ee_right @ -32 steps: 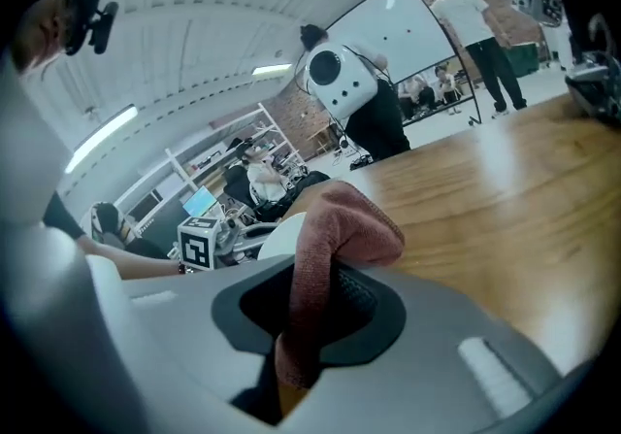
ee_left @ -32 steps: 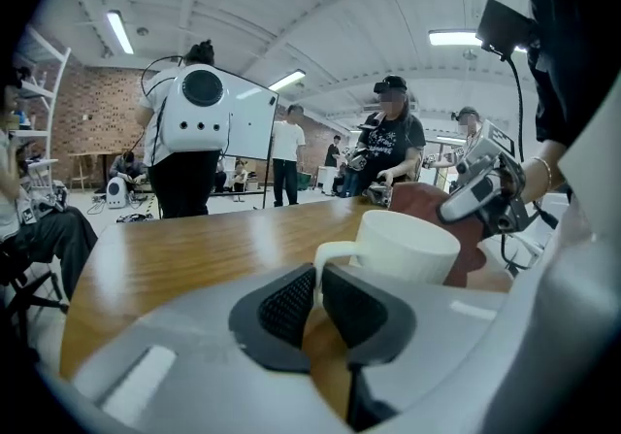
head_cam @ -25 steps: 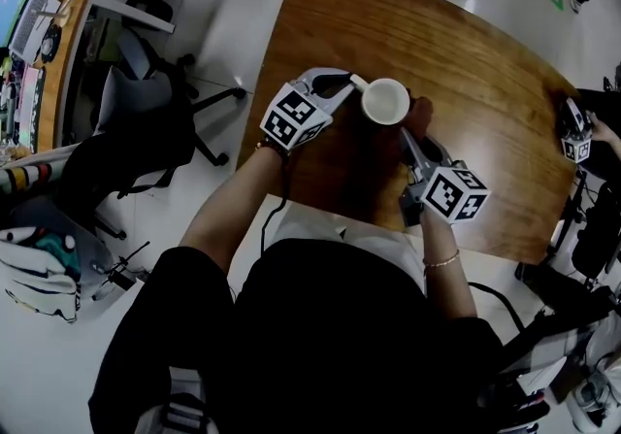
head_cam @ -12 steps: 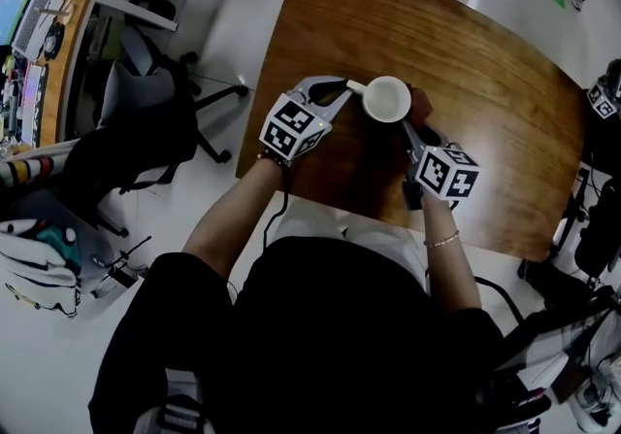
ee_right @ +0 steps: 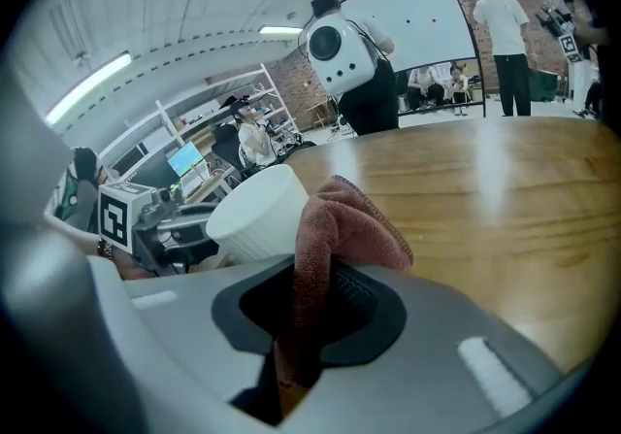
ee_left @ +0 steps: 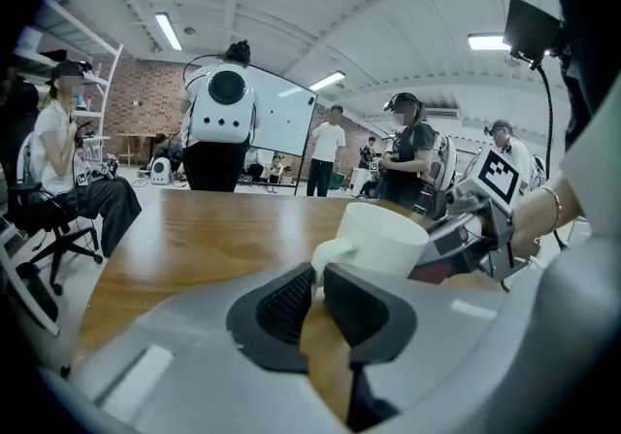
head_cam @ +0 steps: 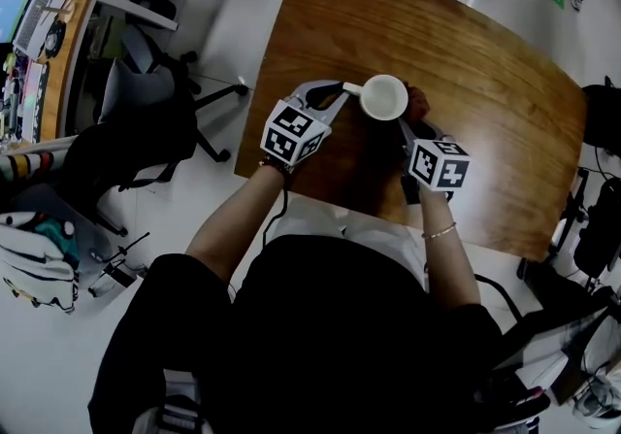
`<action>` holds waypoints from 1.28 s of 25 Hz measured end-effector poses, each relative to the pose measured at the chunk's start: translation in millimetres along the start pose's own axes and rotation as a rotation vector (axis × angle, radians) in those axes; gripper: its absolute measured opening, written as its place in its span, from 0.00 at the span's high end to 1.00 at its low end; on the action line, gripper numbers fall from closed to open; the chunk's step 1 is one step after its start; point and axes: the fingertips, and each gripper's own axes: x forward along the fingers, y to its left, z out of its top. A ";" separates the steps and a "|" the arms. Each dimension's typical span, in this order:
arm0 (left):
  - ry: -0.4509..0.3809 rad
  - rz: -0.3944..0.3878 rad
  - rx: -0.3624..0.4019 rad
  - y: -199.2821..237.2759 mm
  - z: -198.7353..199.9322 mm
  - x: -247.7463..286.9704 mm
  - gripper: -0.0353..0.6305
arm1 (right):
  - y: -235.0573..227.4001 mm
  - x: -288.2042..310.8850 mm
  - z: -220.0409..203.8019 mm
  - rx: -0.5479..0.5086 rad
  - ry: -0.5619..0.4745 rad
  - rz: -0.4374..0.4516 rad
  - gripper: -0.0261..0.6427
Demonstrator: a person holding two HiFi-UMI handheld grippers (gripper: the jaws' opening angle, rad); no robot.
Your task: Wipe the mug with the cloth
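Observation:
A white mug (head_cam: 384, 97) is held just above the wooden table (head_cam: 466, 44), mouth up. My left gripper (head_cam: 342, 90) is shut on the mug's handle (ee_left: 328, 255), with the mug body (ee_left: 380, 240) just past the jaws. My right gripper (head_cam: 409, 125) is shut on a reddish-brown cloth (ee_right: 330, 233), which bunches out of the jaws and presses against the mug's right side (ee_right: 257, 214). In the head view the cloth (head_cam: 416, 107) shows only as a small dark-red edge beside the mug.
The table's near edge (head_cam: 320, 191) lies close to the person's body. Office chairs (head_cam: 146, 121) stand on the floor at the left. Several people (ee_left: 218, 121) stand beyond the table's far end, near a whiteboard (ee_left: 281, 121).
The right gripper has shifted left and up, closer to the mug, with the cloth against its side. The mug and left gripper have moved slightly up and left.

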 end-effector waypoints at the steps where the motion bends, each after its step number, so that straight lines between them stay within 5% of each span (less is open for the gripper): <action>1: 0.001 0.002 -0.002 -1.1 -1.9 -1.5 0.90 | -0.2 0.5 -1.2 -0.004 0.009 -0.001 0.87; 18: 0.011 -0.010 -0.004 -17.7 -8.9 -6.3 0.89 | 7.4 -24.4 11.0 -0.050 -0.025 0.021 0.87; 24: 0.011 -0.018 -0.002 -21.9 -9.5 -0.9 0.89 | 25.9 -55.8 24.7 -0.007 -0.114 0.083 0.87; 32: 0.025 -0.034 -0.017 -33.3 -11.4 2.6 0.88 | 20.2 -49.1 5.8 0.029 -0.087 0.061 0.87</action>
